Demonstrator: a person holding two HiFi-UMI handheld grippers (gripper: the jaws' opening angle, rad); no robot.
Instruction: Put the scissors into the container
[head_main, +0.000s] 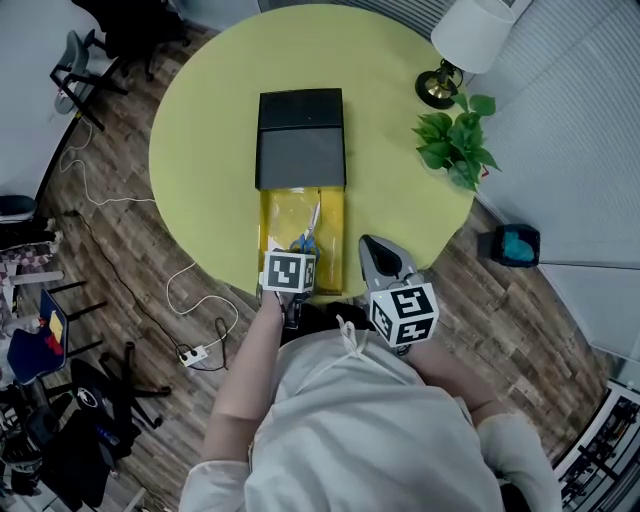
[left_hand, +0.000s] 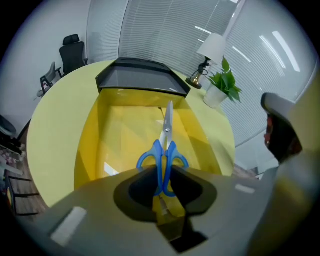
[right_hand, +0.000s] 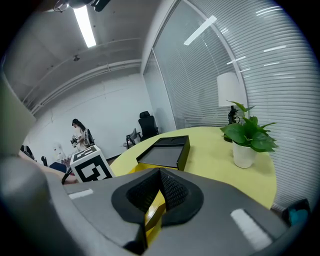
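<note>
Left gripper (left_hand: 162, 187) pinches the scissors (left_hand: 165, 150) by their blue handles, blades pointing to 12 o'clock over the yellow container (left_hand: 95, 135). Right gripper (right_hand: 157, 192) is clamped on the container's rim at about 4 o'clock.

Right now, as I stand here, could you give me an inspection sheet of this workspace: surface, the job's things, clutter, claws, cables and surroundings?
Surface: round yellow-green table.
Job's things: blue-handled scissors, blades together, pointing away over the open yellow container; a black lid abuts its far end.
Clutter: lamp and potted plant near the table's far right edge.
Grippers: left claw closed on the scissors' handles; right claw nearly closed beside the container, with a yellow sliver in its gap, so I can't tell whether it grips anything.
Cables: white cable and power strip on the floor, left of the table.
Surroundings: wood floor, office chairs, dark bin, window blinds.
</note>
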